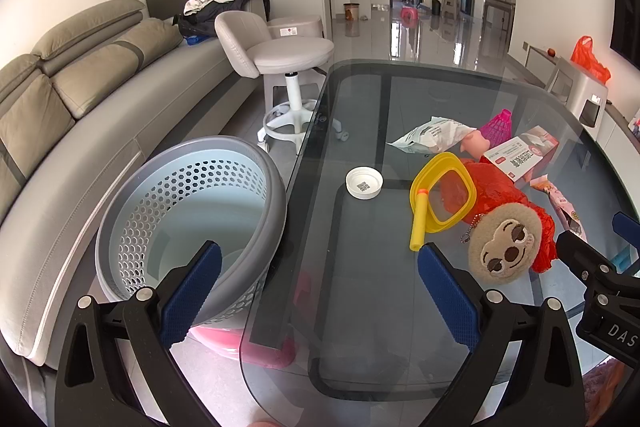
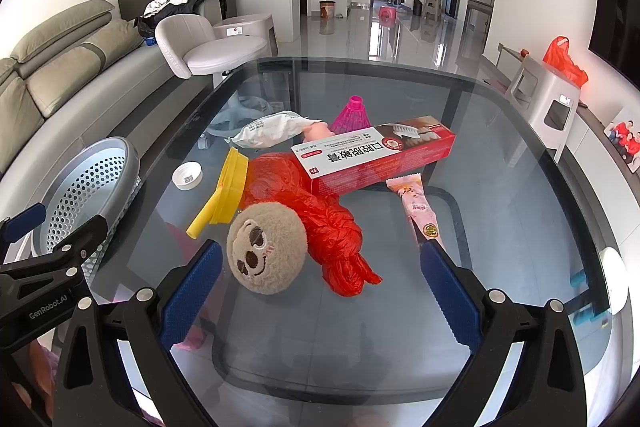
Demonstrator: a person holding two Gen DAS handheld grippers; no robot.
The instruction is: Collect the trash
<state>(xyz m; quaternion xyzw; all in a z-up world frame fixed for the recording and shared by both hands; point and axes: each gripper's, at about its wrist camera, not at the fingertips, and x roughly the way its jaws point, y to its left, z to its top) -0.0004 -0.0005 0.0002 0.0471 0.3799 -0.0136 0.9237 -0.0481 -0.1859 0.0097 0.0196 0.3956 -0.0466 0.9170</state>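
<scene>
Trash lies scattered on the smoky glass table (image 1: 360, 107). Through my left wrist camera, the left gripper (image 1: 320, 291) hangs spread wide and empty, straddling the table edge and the perforated grey wastebasket (image 1: 192, 211) just beside it. Ahead sit a white bottle cap (image 1: 364, 182), a yellow plastic scoop (image 1: 436, 199) and a crinkled red plastic bag (image 1: 504, 187) under a round plush sloth face (image 1: 504, 243).

Through my right wrist camera, the right gripper (image 2: 320, 291) is likewise agape, holding nothing — the plush sits between its blue ribbed pads (image 2: 192, 291). Beyond, a toothpaste box (image 2: 376, 155) rests across the bag; a pink snack wrapper (image 2: 416, 207) lies flat beside it, and a white pouch (image 2: 272, 129) and a magenta shuttlecock (image 2: 352, 115) are behind
</scene>
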